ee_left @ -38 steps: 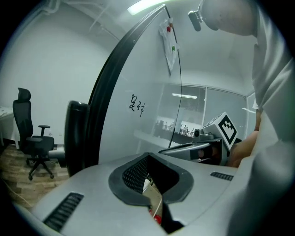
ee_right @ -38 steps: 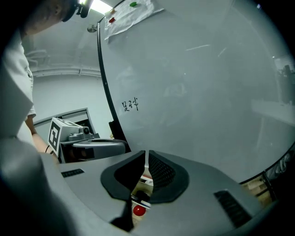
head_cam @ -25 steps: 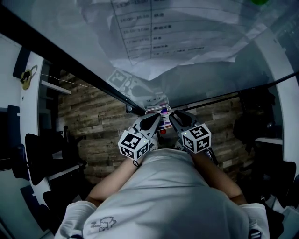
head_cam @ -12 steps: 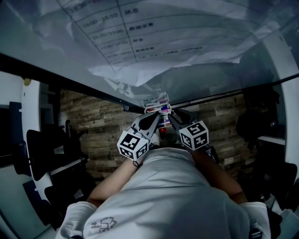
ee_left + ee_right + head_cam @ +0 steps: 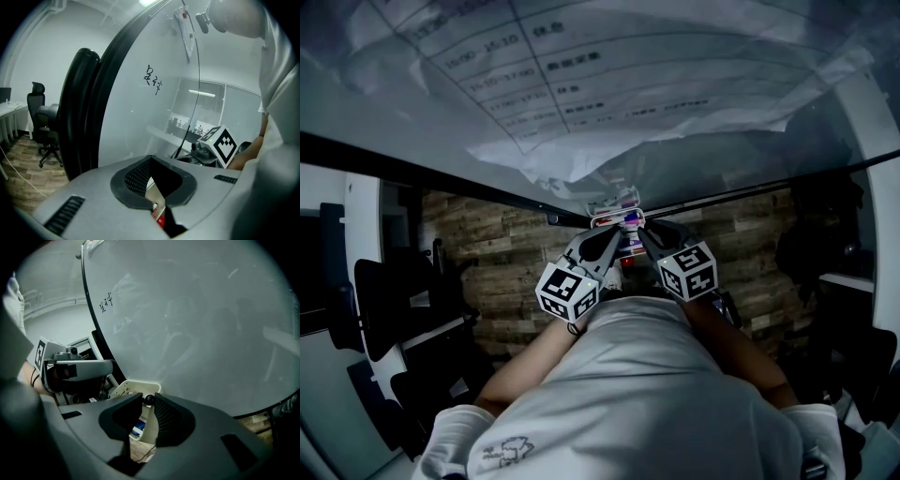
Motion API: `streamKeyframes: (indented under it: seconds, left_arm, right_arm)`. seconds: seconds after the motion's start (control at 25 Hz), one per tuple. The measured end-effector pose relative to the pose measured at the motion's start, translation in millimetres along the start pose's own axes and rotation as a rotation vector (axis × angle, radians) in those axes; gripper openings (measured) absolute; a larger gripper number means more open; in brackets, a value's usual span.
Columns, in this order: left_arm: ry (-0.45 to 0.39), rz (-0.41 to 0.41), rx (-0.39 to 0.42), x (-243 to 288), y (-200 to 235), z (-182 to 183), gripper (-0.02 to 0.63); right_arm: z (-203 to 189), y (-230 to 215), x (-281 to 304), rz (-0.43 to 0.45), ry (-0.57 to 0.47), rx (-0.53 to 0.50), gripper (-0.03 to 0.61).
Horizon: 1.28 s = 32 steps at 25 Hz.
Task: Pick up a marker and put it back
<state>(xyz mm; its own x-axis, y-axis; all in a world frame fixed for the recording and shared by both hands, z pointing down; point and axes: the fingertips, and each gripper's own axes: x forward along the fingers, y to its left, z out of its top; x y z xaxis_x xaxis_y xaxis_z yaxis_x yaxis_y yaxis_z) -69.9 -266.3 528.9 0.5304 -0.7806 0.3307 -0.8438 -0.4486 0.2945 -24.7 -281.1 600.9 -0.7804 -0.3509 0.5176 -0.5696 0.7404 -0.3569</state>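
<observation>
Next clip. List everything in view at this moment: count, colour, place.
board: one, glossy grey-white, upright in front of the person
paper: one sheet, white with a printed table, crumpled, on the board
writing: one black scribble, on the board
tray: one, white, at the board's lower edge
markers: count unclear, red and purple parts show, in the tray
black knob: one, just past the right tool's tips
chair: one, black, on the floor to the left
floor: brown wood planks
shirt: one, white, on the person
left tool: grey, tips together, empty, aimed at the tray
right tool: grey, jaws slightly apart, aimed at the tray
</observation>
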Motion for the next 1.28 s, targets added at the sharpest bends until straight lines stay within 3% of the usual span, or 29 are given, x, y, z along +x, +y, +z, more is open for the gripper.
streamKeyframes:
  seconds: [0.52,0.84,1.28]
  left_arm:
    - [-0.008,-0.015,0.0,-7,0,1,0.006]
    - [-0.029,-0.032,0.009,-17,1,5,0.006]
    - [-0.093,-0.098,0.066,-37,-2,29,0.006]
  right_arm:
    - [7,6,-9,-0.022,-0.016,-0.011,0.08]
    - [21,17,-22,-0.045,-0.072,0.001,0.08]
    - [55,43,-46,-0.117,-0.178,-0.059,0.078]
